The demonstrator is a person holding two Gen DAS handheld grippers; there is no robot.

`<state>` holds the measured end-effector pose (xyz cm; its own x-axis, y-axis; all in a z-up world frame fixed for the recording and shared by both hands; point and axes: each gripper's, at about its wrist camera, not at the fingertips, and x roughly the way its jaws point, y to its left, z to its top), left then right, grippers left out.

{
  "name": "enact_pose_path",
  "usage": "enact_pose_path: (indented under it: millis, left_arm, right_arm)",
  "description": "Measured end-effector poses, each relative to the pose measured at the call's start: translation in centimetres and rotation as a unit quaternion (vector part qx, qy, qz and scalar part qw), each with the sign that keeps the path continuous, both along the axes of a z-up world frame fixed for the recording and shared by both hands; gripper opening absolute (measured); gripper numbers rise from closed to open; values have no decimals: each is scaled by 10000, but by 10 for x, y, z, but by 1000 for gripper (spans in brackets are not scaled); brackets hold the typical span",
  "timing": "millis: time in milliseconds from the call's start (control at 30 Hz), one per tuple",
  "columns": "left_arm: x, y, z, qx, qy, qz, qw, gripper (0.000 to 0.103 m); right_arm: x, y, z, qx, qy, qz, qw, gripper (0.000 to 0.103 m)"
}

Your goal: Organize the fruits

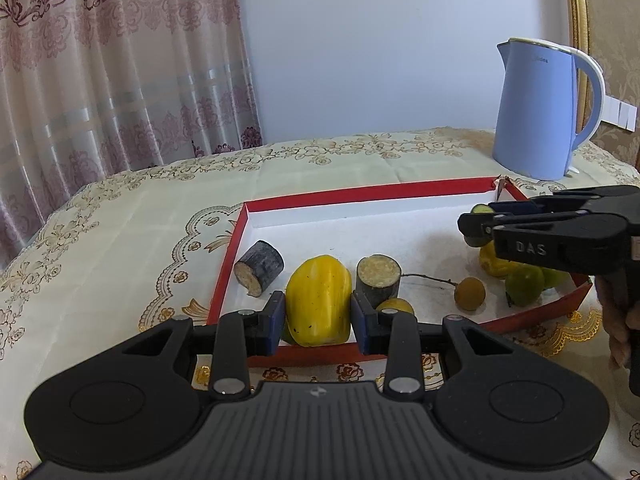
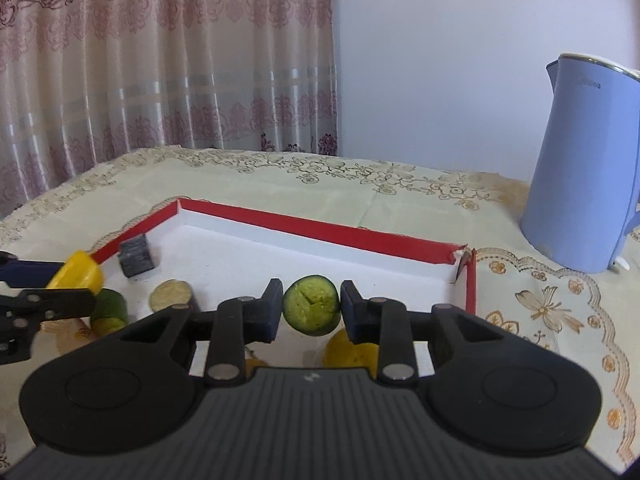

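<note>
At the lower middle of the left wrist view, the left claw point(image 1: 318, 312) is clamped on a yellow fruit point(image 1: 319, 300) over the near edge of the red tray point(image 1: 360, 193). At the centre of the right wrist view, the right claw point(image 2: 311, 309) grips a green cucumber piece point(image 2: 311, 305) above the tray; a blue kettle point(image 2: 584, 164) stands on the surface point(image 2: 280, 184) at right.

Yellow fruit point(image 1: 319, 300); red-walled, white-floored tray point(image 1: 360, 193); pale blue kettle point(image 1: 536, 112); cream floral tablecloth point(image 1: 120, 240).
</note>
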<state>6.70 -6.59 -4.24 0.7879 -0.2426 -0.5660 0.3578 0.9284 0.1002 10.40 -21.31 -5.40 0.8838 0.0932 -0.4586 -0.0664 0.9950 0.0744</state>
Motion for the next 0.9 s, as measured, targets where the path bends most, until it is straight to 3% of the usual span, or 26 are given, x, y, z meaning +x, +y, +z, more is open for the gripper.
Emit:
enact_pose_path:
  millis: [900]
  left_arm:
    - [-3, 1, -1, 7, 11, -9, 10000, 34]
  right_arm:
    - [0, 0, -2, -62, -34, 34, 10000, 29]
